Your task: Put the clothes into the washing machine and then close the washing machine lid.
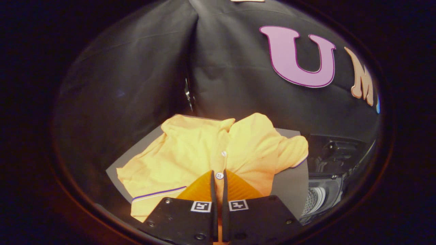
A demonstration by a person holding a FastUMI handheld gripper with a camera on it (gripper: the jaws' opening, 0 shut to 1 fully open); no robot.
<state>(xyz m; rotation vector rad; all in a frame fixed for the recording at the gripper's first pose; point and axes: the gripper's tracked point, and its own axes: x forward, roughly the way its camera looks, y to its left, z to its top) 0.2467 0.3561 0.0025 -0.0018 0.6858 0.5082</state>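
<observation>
A yellow short-sleeved shirt with white buttons and a thin purple trim lies spread on a grey surface. My gripper is down on the shirt's button placket, just below one button. Its fingers are drawn close together, with a narrow strip of yellow fabric pinched in the slit between them. To the right of the surface and lower down is the washing machine; its dark open top and part of the ribbed metal drum show.
The booth's black cloth wall stands close behind the shirt and wraps around the left side. The grey surface ends just right of the shirt's sleeve, where the machine's opening begins.
</observation>
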